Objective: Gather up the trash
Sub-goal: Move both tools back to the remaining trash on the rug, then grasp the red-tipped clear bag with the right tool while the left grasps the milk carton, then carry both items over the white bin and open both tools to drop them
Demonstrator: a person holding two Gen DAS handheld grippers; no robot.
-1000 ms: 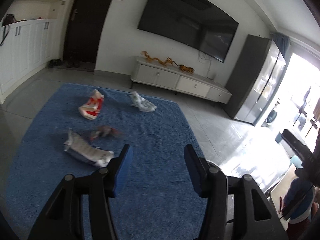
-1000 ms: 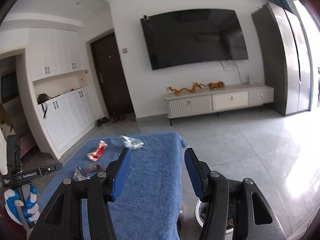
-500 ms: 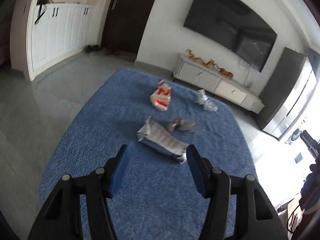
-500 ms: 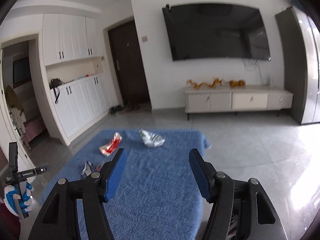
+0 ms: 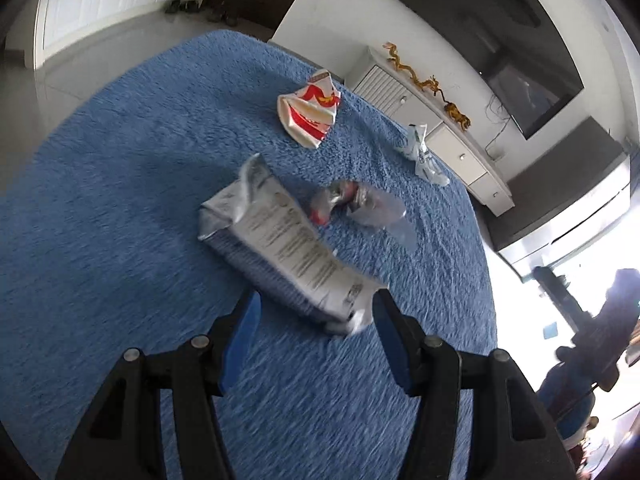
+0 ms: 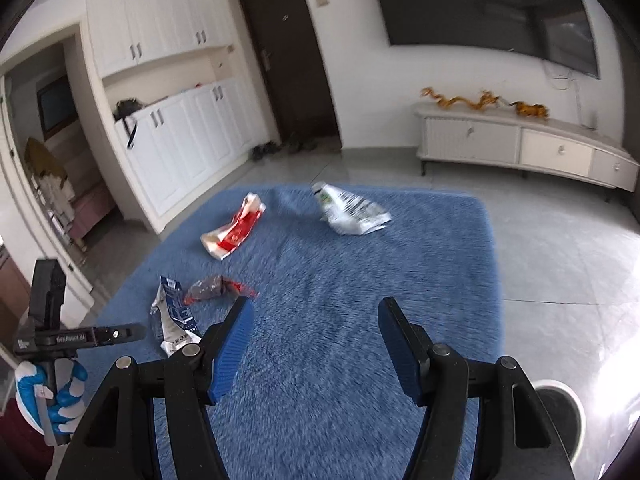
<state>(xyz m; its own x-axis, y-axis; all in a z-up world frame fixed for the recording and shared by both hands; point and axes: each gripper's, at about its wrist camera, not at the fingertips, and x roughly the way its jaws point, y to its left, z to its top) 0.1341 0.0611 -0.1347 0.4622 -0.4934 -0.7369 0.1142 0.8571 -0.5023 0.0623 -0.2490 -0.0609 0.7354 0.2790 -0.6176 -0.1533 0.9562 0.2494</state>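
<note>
Crumpled silver wrapper (image 5: 288,240) (printed text up) lies on blue rug (image 5: 100,200).

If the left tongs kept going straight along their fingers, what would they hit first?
Most likely the silver snack bag: its near end lies between the open left tongs, just ahead of the fingertips on the blue rug. Depth is unclear, so they may meet rug beside it. Nothing else intervenes.

Four crumpled wrappers (image 6: 352,212) lie on one blue rug (image 6: 360,280).
</note>
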